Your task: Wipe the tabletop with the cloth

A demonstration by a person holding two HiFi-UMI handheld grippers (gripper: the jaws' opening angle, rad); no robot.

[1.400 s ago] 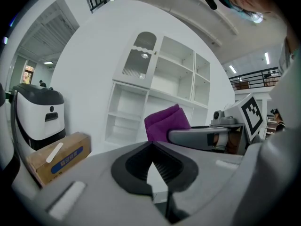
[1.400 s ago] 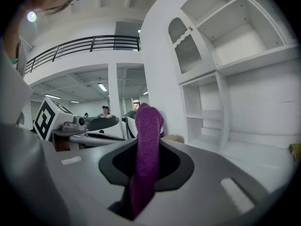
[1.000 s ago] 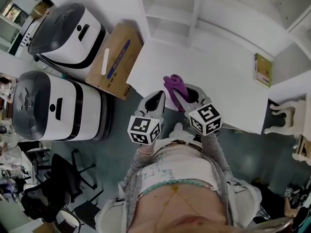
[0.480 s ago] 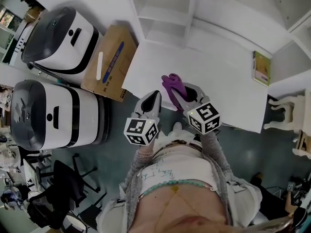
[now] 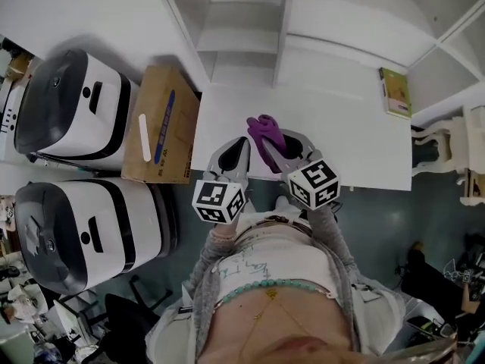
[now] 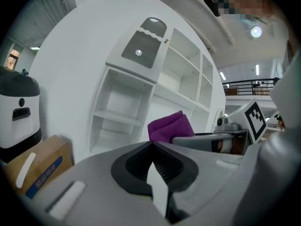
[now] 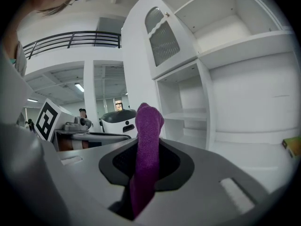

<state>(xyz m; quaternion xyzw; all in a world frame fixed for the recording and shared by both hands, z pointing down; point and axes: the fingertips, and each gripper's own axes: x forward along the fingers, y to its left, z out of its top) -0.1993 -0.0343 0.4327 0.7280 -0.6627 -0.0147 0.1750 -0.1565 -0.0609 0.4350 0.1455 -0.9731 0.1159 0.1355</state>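
A purple cloth (image 5: 267, 133) is pinched in my right gripper (image 5: 273, 146), which is shut on it above the near edge of the white tabletop (image 5: 333, 131). In the right gripper view the cloth (image 7: 146, 154) stands up between the closed jaws. My left gripper (image 5: 237, 152) is shut with nothing in it, just left of the right one at the table's near edge. From the left gripper view the cloth (image 6: 170, 126) shows to the right, held by the other gripper (image 6: 207, 140).
A small green book (image 5: 395, 92) lies at the table's far right. White shelves (image 5: 235, 29) rise behind the table. A cardboard box (image 5: 161, 127) and two white-and-grey machines (image 5: 72, 105) stand on the floor to the left. A white chair (image 5: 439, 139) stands at the right.
The head view has shifted, so more of the table and shelves shows. Both grippers keep their pose, the right one still holding the cloth at the table's near edge.
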